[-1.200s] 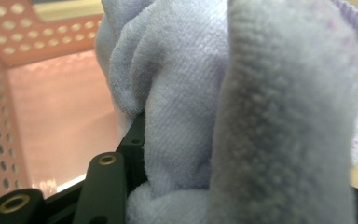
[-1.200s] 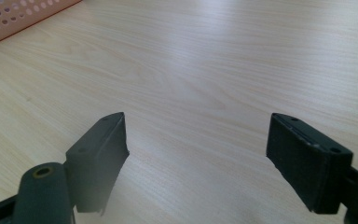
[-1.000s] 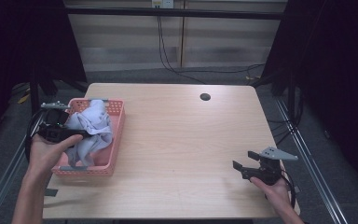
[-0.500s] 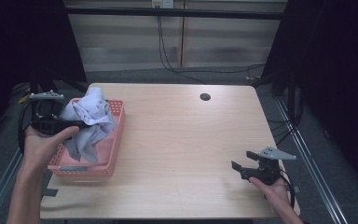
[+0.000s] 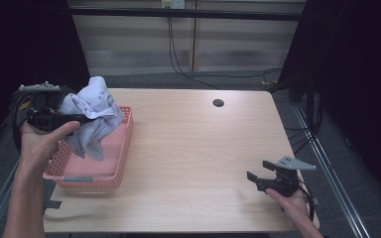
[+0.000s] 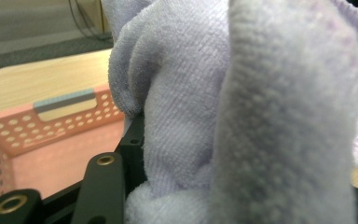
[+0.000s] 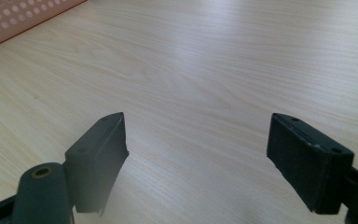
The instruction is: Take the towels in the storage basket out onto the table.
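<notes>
My left tool point(image 5: 82, 118) is clenched on the lilac towel point(image 5: 92, 115), which hangs lifted above the pink basket point(image 5: 121, 148); towel folds crowd right against its jaws. Beneath it I see the basket's perforated wall, near the counter point(image 5: 188, 148) edge. My right tool point(image 5: 258, 177) rests released, jaws spread, with bare wood ahead and a small dark hole point(image 5: 218, 103) well beyond.

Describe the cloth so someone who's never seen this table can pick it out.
Start at the wooden table and go to the pink perforated basket at its left edge. Hanging bunched above that basket, pinched in the left hand-held gripper, is a pale lavender terry towel. It is the only soft fabric item here; everything around it is rigid plastic, wood or metal.
</notes>
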A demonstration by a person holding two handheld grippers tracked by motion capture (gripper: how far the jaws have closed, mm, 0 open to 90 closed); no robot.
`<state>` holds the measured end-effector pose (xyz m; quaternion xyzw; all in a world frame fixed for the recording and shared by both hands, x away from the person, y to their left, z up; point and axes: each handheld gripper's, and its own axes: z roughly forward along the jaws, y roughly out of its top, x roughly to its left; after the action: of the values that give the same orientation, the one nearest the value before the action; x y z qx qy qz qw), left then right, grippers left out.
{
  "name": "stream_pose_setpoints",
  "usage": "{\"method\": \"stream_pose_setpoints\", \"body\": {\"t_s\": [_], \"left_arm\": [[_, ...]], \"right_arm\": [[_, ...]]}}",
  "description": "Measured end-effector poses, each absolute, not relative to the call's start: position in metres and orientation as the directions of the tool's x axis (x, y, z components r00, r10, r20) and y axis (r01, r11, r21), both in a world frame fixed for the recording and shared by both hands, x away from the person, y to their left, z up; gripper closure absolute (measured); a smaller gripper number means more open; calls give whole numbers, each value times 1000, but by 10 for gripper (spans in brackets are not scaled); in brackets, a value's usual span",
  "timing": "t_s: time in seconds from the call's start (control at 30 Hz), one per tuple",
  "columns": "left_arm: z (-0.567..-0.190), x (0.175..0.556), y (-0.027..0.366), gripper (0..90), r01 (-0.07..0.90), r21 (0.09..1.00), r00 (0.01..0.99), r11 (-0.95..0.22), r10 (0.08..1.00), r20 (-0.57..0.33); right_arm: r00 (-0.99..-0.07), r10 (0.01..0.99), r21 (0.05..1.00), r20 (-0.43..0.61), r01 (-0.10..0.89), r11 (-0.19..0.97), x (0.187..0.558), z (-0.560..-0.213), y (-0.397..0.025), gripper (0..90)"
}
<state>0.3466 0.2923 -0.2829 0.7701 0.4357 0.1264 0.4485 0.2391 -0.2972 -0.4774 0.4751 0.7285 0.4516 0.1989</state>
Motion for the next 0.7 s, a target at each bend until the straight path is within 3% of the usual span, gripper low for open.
{"method": "stream_pose_setpoints", "body": {"t_s": [0.7], "left_arm": [[-269,355,203,487,489,828,725,-274,656,-211]], "right_arm": [[-485,861,843,151,519,144,240,-477,-299,198]]}}
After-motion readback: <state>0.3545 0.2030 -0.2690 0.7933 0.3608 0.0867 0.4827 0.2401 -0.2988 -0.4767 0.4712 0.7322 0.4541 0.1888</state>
